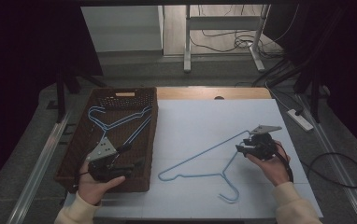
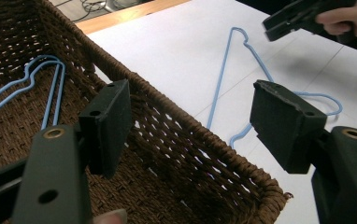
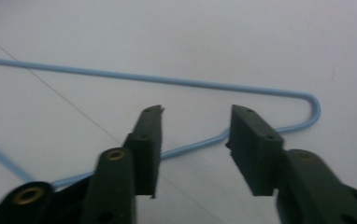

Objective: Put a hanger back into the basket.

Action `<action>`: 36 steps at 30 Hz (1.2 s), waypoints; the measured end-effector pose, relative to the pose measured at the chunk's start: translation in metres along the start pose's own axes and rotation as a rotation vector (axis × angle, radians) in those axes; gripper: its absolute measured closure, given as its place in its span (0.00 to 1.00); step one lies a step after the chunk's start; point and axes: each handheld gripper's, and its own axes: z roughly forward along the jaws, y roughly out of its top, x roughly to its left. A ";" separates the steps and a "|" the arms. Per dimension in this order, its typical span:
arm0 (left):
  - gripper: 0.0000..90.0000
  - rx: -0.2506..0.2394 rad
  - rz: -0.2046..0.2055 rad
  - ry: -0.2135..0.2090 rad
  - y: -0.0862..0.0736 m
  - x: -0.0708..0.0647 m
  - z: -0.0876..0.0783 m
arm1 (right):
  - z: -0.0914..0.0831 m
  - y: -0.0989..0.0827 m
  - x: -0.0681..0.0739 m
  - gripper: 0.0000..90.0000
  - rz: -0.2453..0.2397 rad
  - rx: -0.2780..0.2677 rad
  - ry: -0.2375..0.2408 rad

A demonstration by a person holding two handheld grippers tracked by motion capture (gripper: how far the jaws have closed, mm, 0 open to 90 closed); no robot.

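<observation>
Jaws of the right gripper point(image 3: 193, 140) stand partly apart and hold nothing. They straddle the upper shoulder of a blue wire hanger point(image 1: 200, 163) without pressing on it, the wire passing through the gap just beyond the tips. In the high view this gripper point(image 1: 243, 145) sits at the hanger's far right corner, held in the person's right hand point(image 1: 272, 165).

That hanger lies flat on the white bench point(image 1: 204, 121), its hook curling toward the person's side and its long bar running up to the right.

On the left, a brown woven basket point(image 1: 151, 140) holds two more blue hangers point(image 1: 116, 123), lying against its floor. Over the basket's near end the left gripper point(image 2: 190, 126) hovers with its jaws wide and nothing between them; the left hand point(image 1: 95, 184) holds it there, well apart from the loose hanger.

The step in hand looks like picking up the loose hanger for the basket. To do it well, the right jaws likely need to sink until the pads bracket the wire near the bend, then close squarely across it. Thin wire lying flat can slip out under the pads. Gripping near the corner means the long frame will hang and swing, so a slow lift, with the left gripper ready to steady the hook end, seems wise.
</observation>
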 end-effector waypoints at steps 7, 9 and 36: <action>0.34 0.001 -0.001 0.001 -0.001 0.001 0.000 | 0.029 0.015 -0.014 0.96 -0.042 0.109 -0.032; 0.34 0.003 -0.001 0.003 -0.001 0.001 0.001 | 0.038 0.023 -0.018 1.00 -0.057 0.149 -0.046; 0.34 0.000 -0.004 0.001 -0.001 0.001 -0.001 | 0.035 0.003 -0.052 1.00 0.084 0.249 -0.079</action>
